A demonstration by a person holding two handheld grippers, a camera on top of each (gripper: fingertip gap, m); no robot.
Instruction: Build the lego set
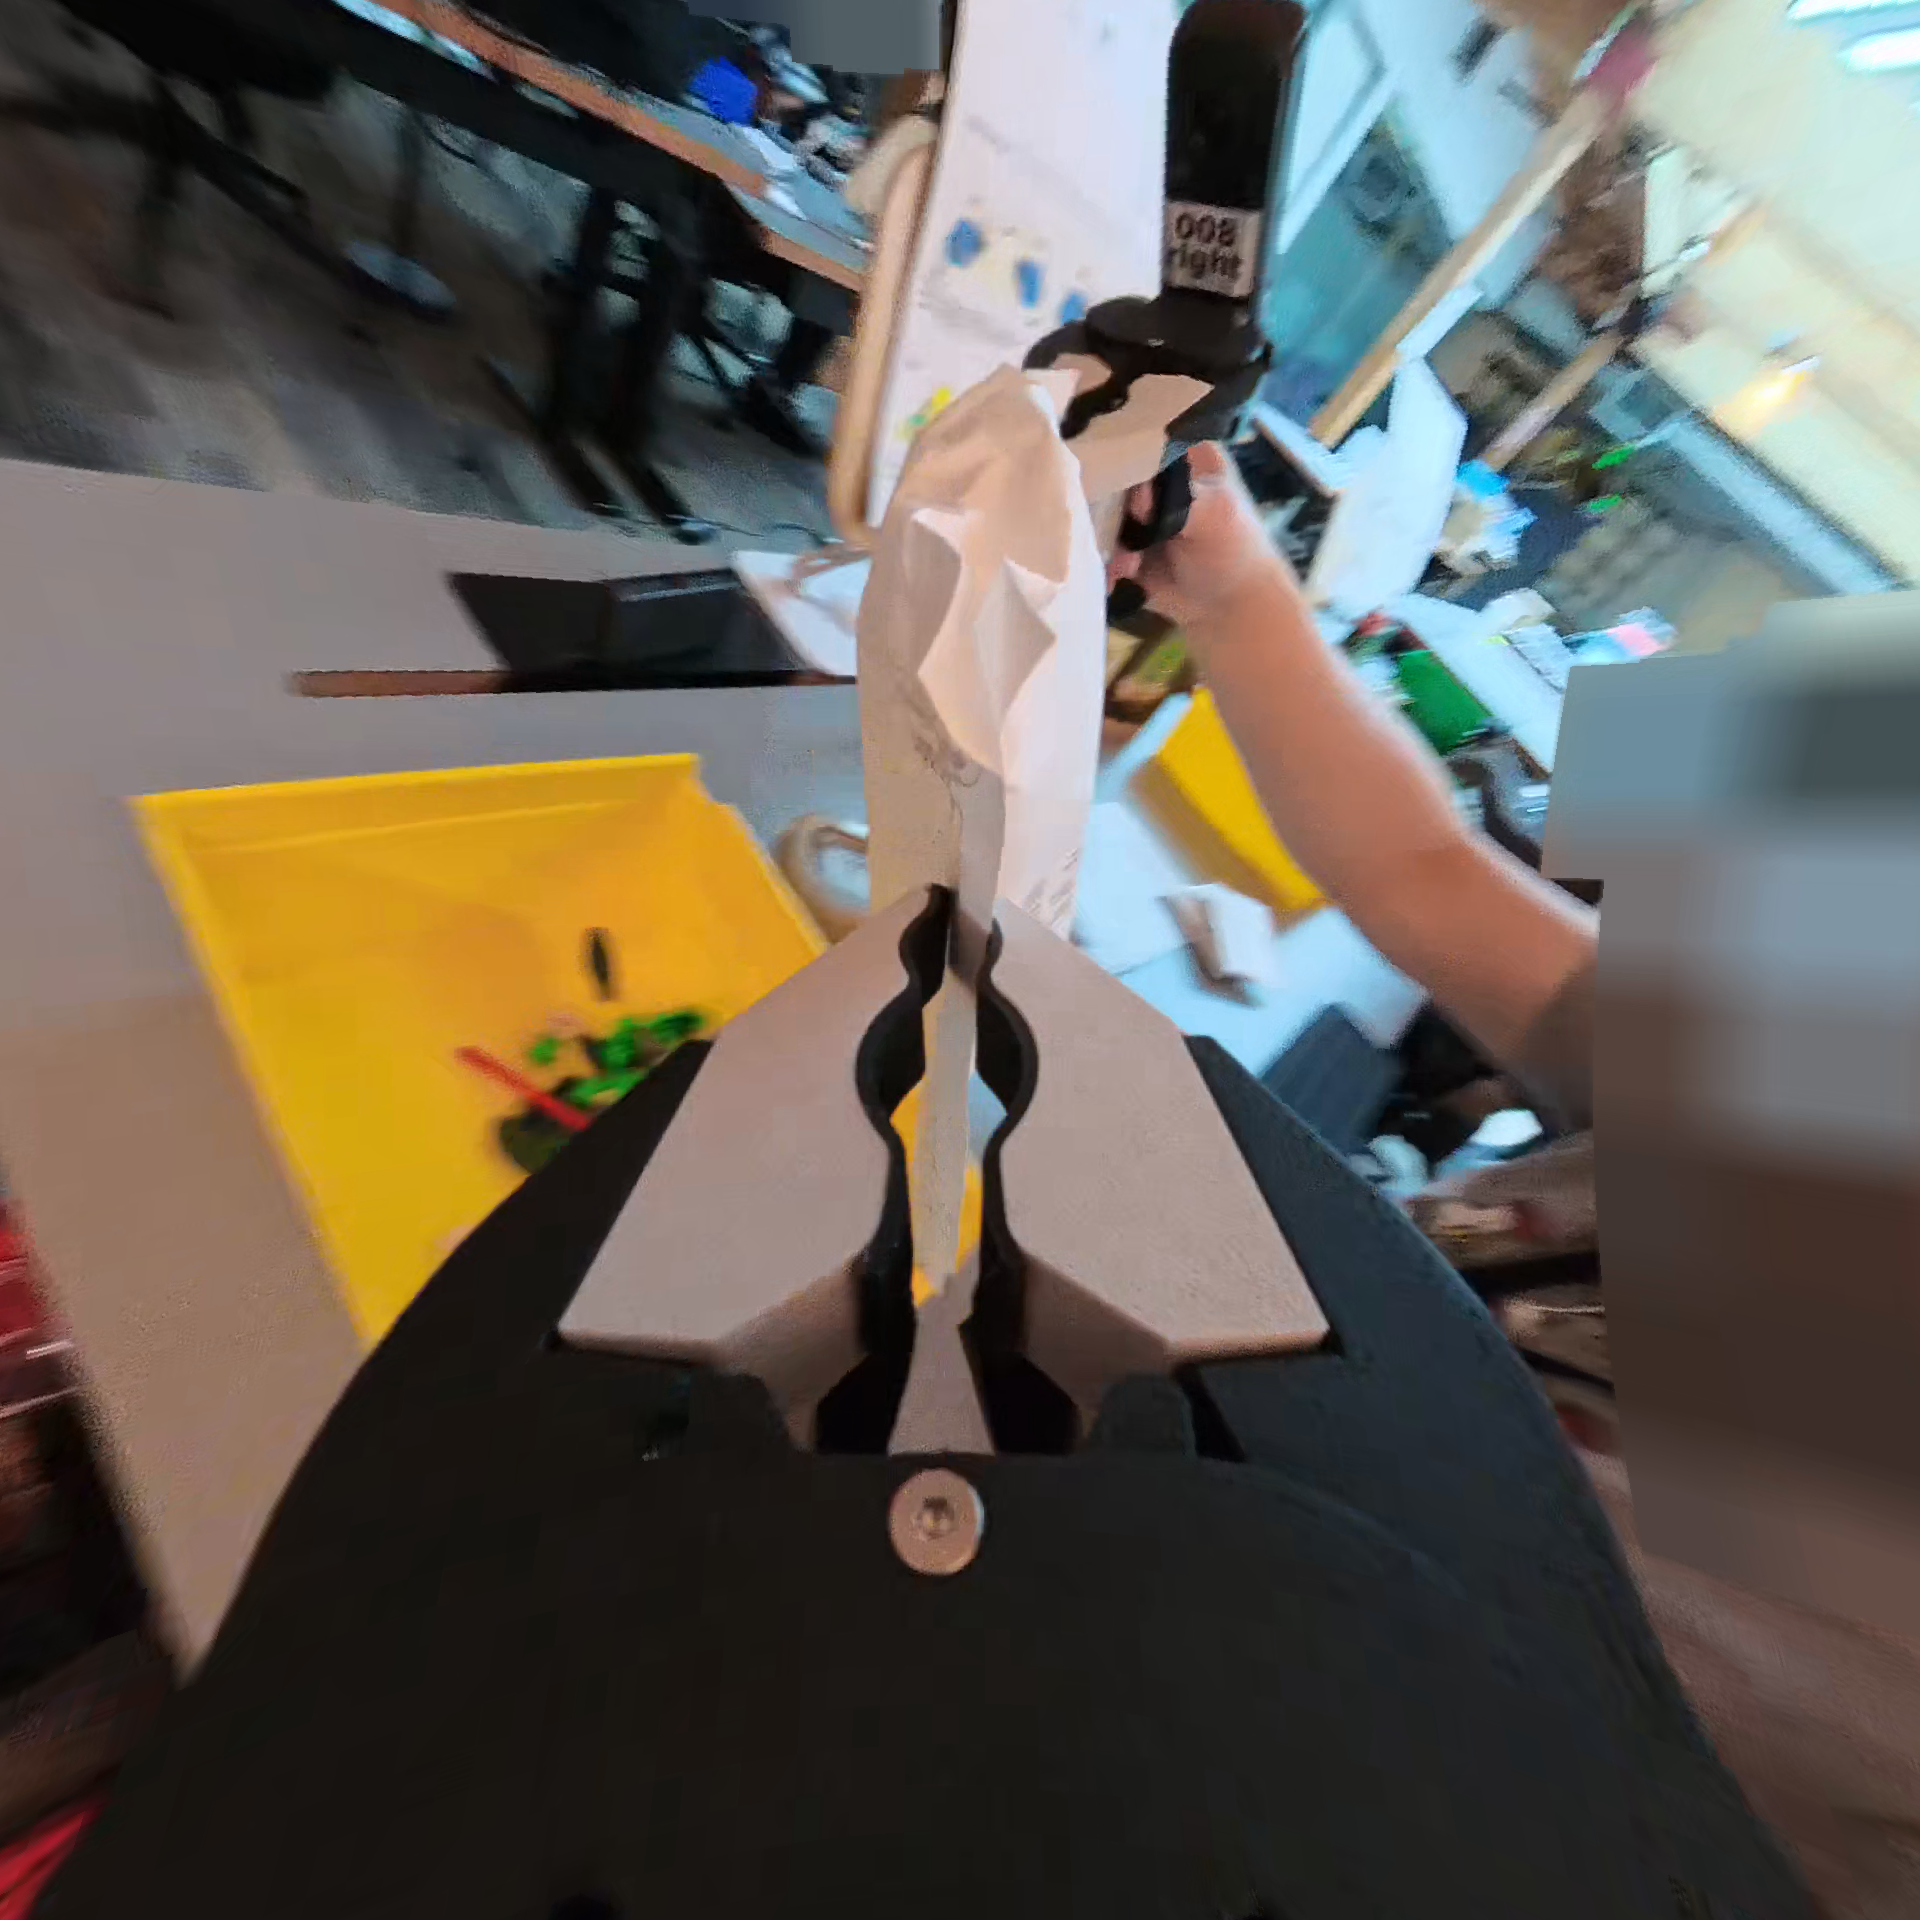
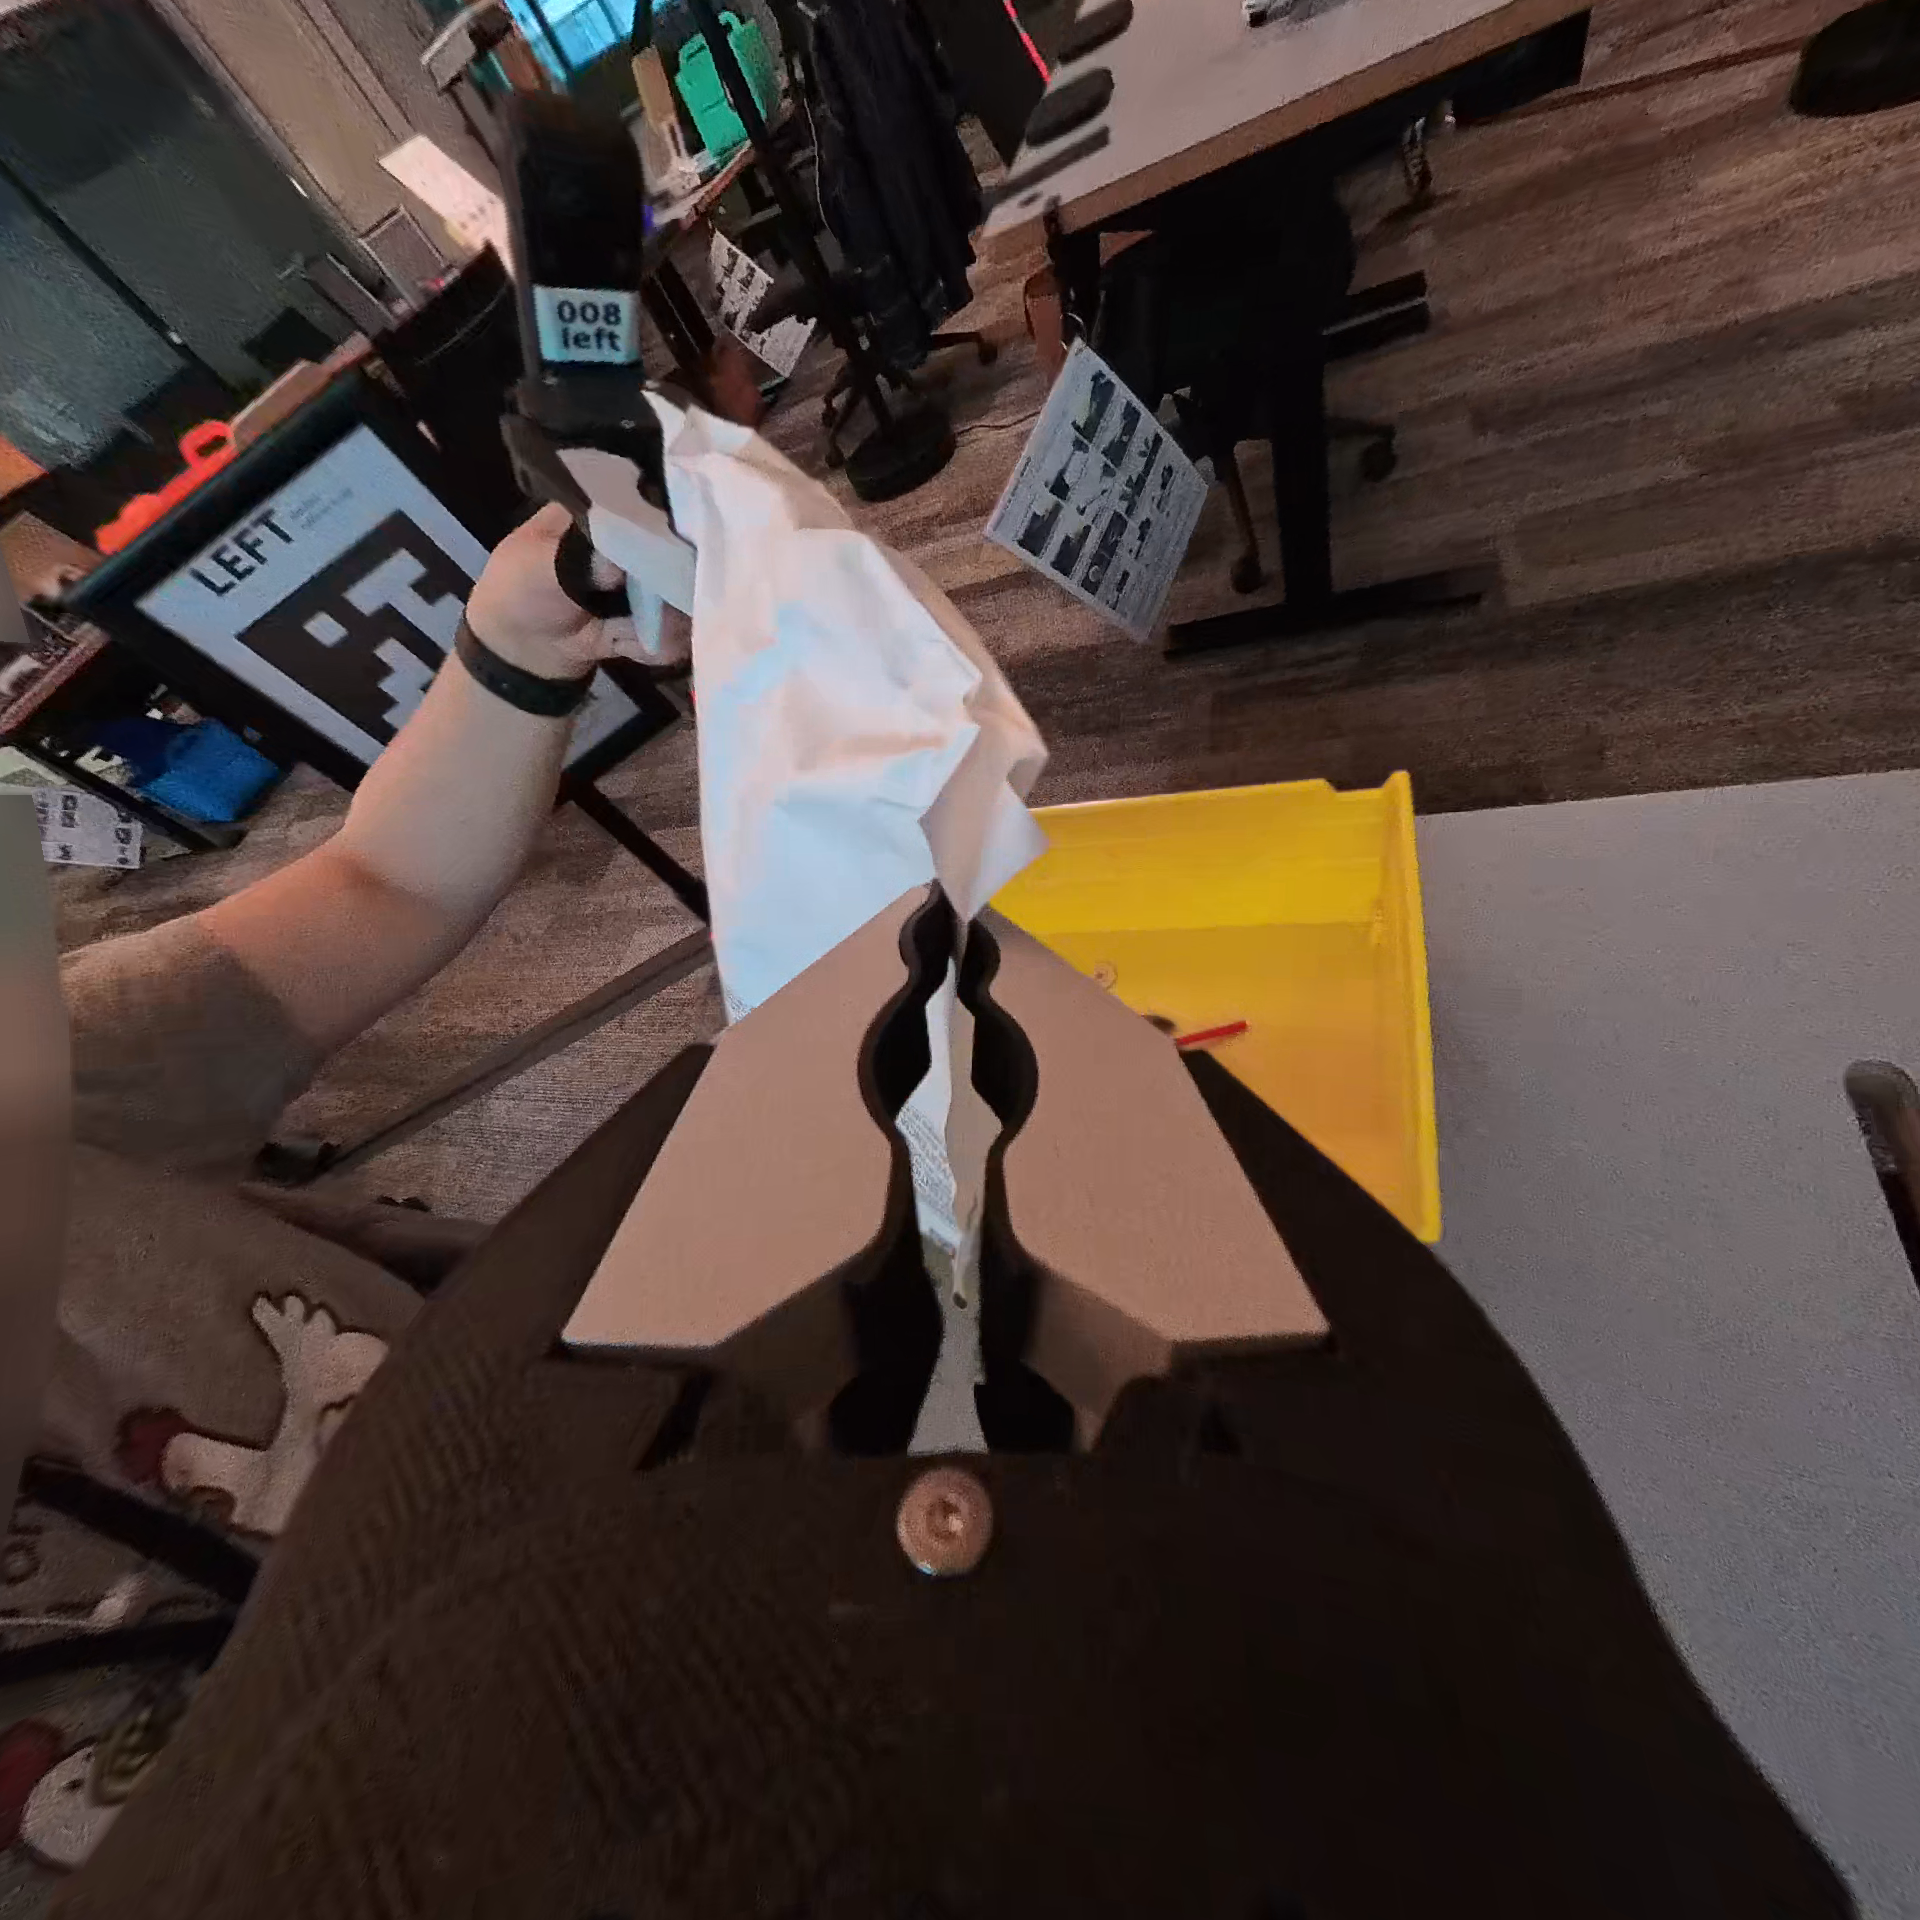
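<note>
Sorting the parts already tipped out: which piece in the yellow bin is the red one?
The thin red rod in the yellow bin, lying by the green pieces. Only it is red; the small dark piece sits apart.

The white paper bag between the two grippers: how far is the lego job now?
Done: loose green and red lego pieces already lie in the yellow plastic bin. In hand: the left gripper and the right gripper are both shut on the crumpled white paper bag, held in the air near the bin. Left: no assembled model is visible, so all the building remains.
</note>
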